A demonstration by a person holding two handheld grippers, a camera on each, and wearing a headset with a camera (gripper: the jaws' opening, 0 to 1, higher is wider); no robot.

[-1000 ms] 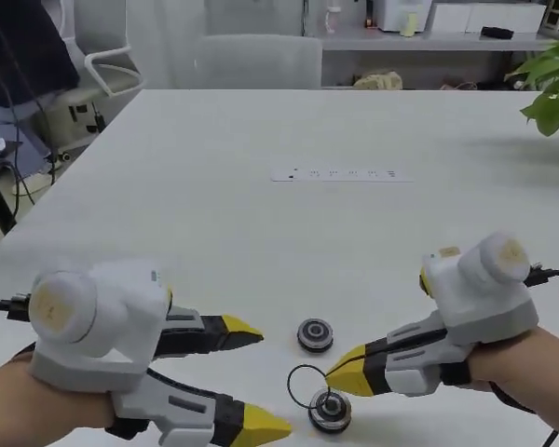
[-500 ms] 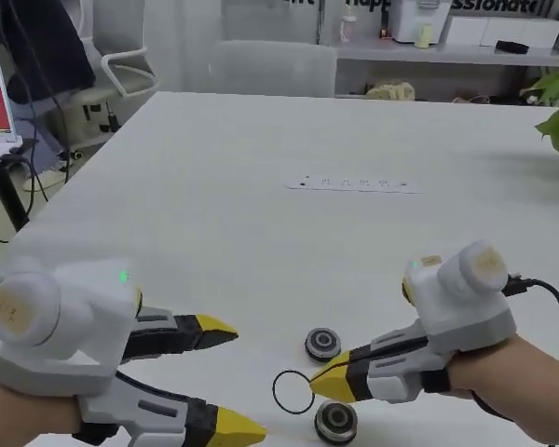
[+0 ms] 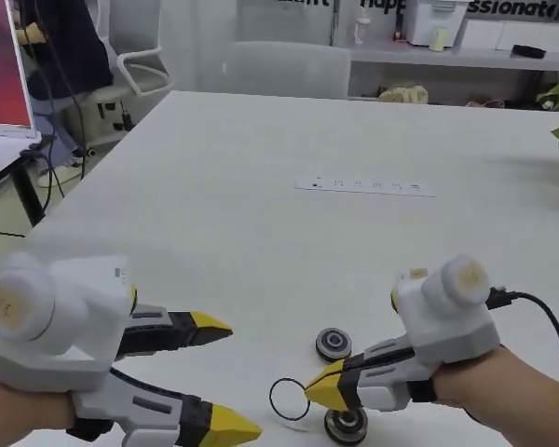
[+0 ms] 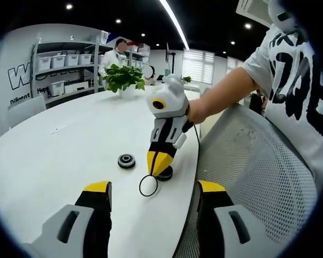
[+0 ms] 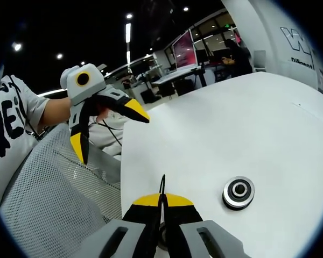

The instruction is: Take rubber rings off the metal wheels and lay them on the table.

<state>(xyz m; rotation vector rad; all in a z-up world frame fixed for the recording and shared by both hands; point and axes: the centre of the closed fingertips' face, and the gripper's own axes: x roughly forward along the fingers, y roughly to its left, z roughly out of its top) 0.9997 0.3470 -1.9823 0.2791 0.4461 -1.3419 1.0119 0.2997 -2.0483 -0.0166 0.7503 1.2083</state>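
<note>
On the white desk (image 3: 261,233) we see our right gripper (image 3: 319,391) with fingers closed on the black rubber ring (image 3: 272,400), just beside the near metal wheel (image 3: 346,426). The far wheel (image 3: 334,344) lies apart. The left gripper (image 3: 228,379) has its fingers wide.

The table (image 3: 261,233) is coloured plain white. The rubber ring (image 3: 289,399) is seen as black, the metal wheels (image 3: 334,343) (image 3: 346,426) as dark grey with silvery hubs. The left gripper (image 3: 238,380) and right gripper (image 3: 312,389) are finished white, with black jaws tipped yellow.
</note>
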